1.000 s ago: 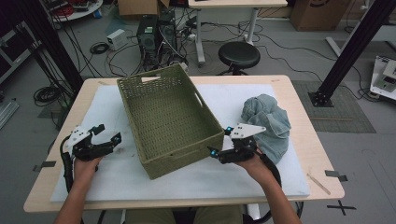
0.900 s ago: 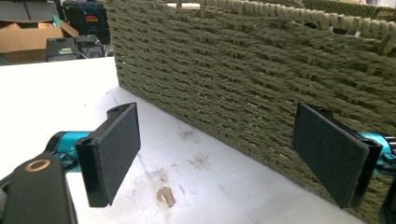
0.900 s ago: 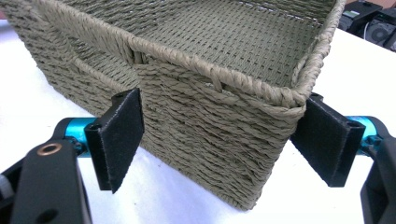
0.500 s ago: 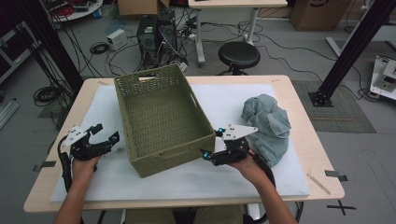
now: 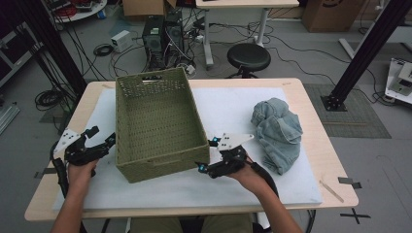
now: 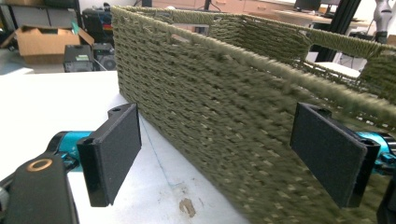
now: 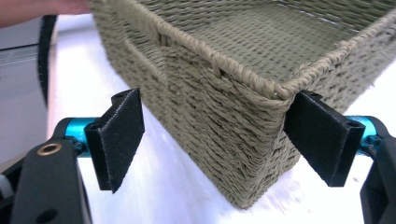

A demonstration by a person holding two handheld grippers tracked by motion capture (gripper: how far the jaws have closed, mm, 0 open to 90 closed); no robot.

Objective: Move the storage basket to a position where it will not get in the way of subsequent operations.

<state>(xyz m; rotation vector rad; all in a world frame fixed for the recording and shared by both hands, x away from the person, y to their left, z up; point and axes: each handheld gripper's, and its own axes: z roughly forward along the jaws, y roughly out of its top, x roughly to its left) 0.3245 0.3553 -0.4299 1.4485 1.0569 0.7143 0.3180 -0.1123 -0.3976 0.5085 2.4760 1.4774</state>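
1. Nearest the person, the right gripper (image 5: pixel 204 156) sits at the near right corner of the basket (image 5: pixel 156 119). In the right gripper view its flat black jaws stand wide apart with that corner (image 7: pixel 280 91) between them; one jaw looks to touch the weave, though I cannot be sure, and nothing is clamped.
2. The left gripper (image 5: pixel 103 137) lies just beside the basket's left long wall. Its jaws are spread wide and hold nothing, with the woven wall (image 6: pixel 224 116) close in front of them.
3. The basket is a rectangular, olive-green tub of coarse woven cord with a thick braided rim and slot handles in its end walls. It stands upright and empty on the white mat (image 5: pixel 228 104), left of centre. Its long axis runs near to far, turned slightly off the table's edges.
4. To the right, well apart from the basket, lies a crumpled heap of pale blue denim cloth (image 5: pixel 277 131).
5. Farther off, beyond the wooden table (image 5: pixel 311 97), stands a round black stool (image 5: pixel 248 57).
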